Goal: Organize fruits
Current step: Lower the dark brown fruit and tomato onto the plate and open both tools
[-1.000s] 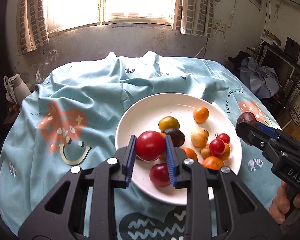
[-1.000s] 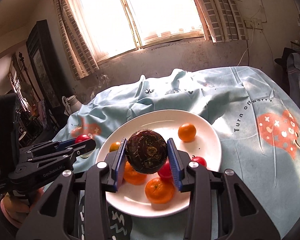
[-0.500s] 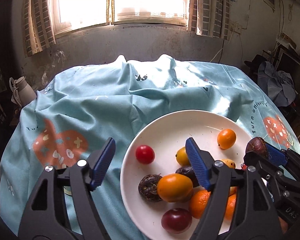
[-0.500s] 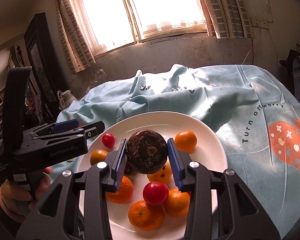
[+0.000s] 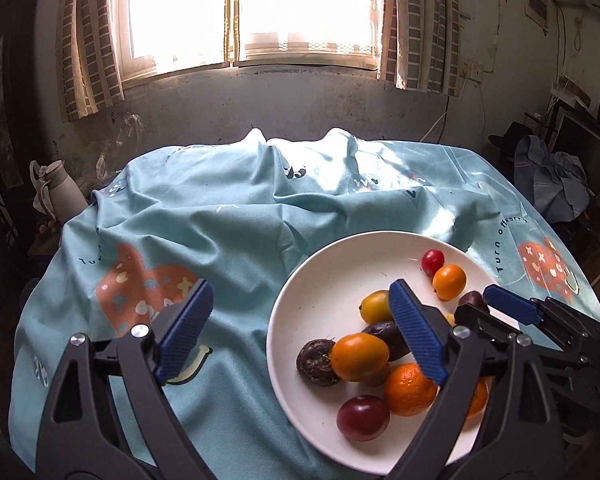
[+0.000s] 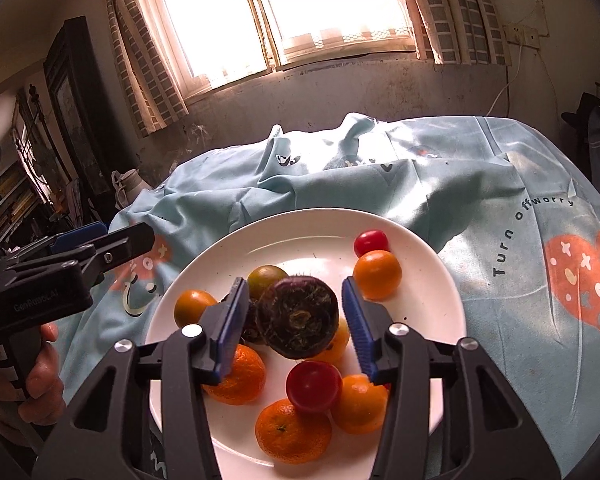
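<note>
Fruits crowd one white plate (image 6: 432, 280); both grippers, left (image 5: 300, 332) and right (image 6: 296, 326), just spread, gripping nothing.

A lived-in home room: curtained window (image 5: 256, 12), cloth-covered table (image 5: 204, 236), cluttered shelves (image 6: 16, 196), scuffed wall (image 5: 284, 104).

Both views are lit from behind by a window (image 5: 256, 12) that is blown out to white, its panes lost in glare. Sunlit patches are thrown across the far folds of the tablecloth (image 5: 228, 216), while soft shadows are cast in its creases. Corners are darkened and straight lines bent by fisheye distortion. The dark fruit (image 6: 298, 322) is slightly blurred.
</note>
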`<state>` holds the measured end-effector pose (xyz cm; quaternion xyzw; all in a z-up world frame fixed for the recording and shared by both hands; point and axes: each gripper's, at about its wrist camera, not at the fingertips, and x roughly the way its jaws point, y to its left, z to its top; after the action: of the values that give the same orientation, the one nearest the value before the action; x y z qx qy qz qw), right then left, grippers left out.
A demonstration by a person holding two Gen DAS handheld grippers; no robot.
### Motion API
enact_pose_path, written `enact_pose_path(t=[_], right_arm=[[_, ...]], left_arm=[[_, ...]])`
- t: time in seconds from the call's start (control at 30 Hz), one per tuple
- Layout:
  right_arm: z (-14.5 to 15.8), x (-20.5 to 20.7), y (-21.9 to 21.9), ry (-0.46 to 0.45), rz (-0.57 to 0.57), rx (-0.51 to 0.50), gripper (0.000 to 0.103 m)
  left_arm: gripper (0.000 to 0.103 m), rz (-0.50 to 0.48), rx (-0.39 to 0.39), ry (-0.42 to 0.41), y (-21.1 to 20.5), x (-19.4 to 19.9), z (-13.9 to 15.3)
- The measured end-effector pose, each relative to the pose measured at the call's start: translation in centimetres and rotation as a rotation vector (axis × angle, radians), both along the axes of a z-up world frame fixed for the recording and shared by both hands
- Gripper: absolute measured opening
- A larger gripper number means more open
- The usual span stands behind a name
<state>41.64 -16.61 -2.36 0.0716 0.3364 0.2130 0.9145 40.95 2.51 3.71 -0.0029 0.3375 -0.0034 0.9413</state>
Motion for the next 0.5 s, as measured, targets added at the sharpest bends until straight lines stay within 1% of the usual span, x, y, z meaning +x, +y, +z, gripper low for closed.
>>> enact_pose_path(t=[0.07,0.13,0.27,0.3,0.33,0.37,0.5], right_arm=[[0.6,-0.7,-0.2,-0.029,-0.018,0.009,0.066],[1.2,-1.1,-0.5,-0.025,-0.019,0.011,0.068],[2.3,-2.8,-1.5,-0.026,-0.018,0.033,0.069],[2.6,-3.5,-1.8,-0.033,-0.016,0.038,0.074],[2.9,-4.3,-2.1,-0.037,-0.014,0.040,0.095],[3.2,-5.1,-2.4,-0.041,-0.013,0.038,0.102],[4.0,-9.3,-3.7,-0.092,-0.001,0.026,0.102]], left_arm=[[0.095,0.005,0.001,-0.011,0.2,-0.7,0.4],[0.096,0.012,0.007,-0.020,0.4,-1.5,0.8],[0.096,0.009,0.011,-0.040,0.5,-3.3,1.6],[0.097,0.007,0.011,-0.046,0.4,-3.9,1.8],[0.097,0.005,0.012,-0.052,0.4,-4.5,2.0],[0.098,0.002,0.016,-0.058,0.3,-5.2,2.1],[0.100,-0.011,0.025,-0.081,0.0,-8.4,2.6]])
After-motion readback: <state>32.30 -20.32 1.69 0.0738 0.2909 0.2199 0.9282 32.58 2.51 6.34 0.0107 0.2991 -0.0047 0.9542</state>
